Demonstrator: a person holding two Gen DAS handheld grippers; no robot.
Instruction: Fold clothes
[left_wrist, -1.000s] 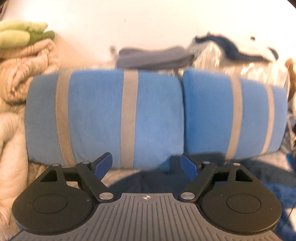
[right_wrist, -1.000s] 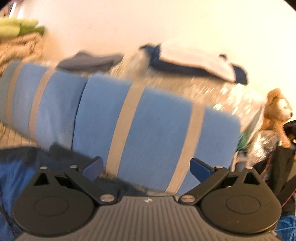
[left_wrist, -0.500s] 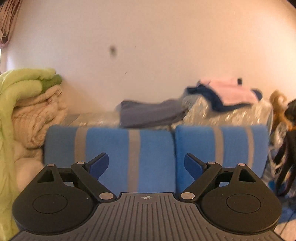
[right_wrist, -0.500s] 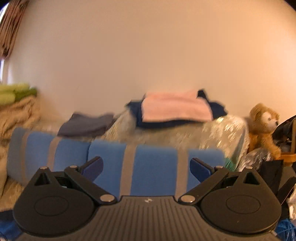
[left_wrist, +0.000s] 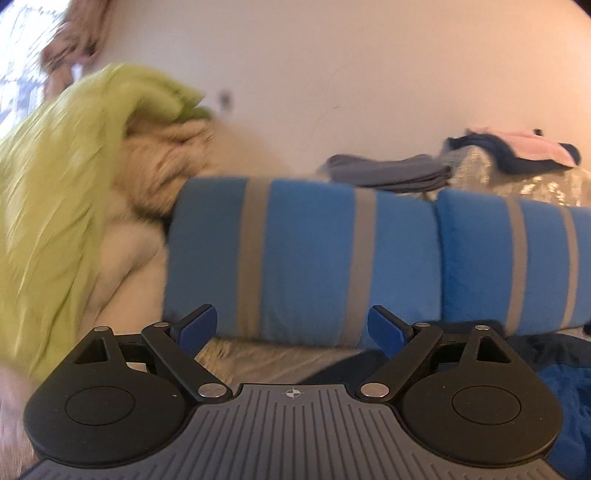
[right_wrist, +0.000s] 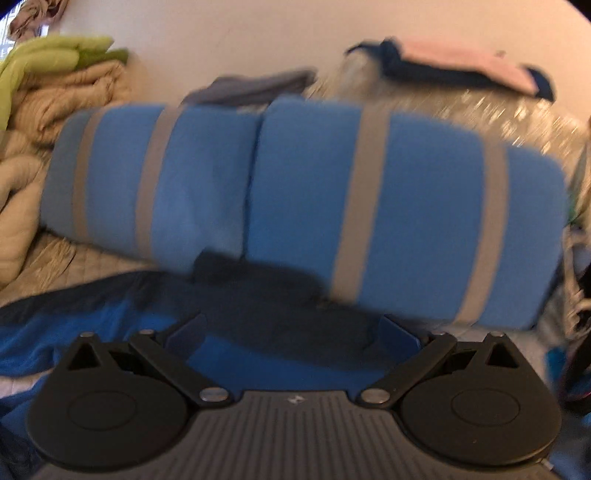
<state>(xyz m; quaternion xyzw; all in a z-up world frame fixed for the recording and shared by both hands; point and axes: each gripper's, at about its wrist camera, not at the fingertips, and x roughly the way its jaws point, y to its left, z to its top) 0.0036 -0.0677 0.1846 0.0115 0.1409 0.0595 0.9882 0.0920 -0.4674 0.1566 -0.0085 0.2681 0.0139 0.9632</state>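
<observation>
Behind everything runs a pale wall, with two blue striped cushions (right_wrist: 303, 192) propped along the bed (left_wrist: 258, 360). My left gripper (left_wrist: 291, 326) has its jaws spread wide on nothing; the right gripper (right_wrist: 291, 334) is spread too, the dark blue garment (right_wrist: 273, 299) lying just beyond its tips at twelve o'clock. It spills toward eight o'clock — crumpled, unfolded. I'd bring both sets of tongs low onto one hem, well apart, and pinch a single layer — not the quilt beneath.
</observation>
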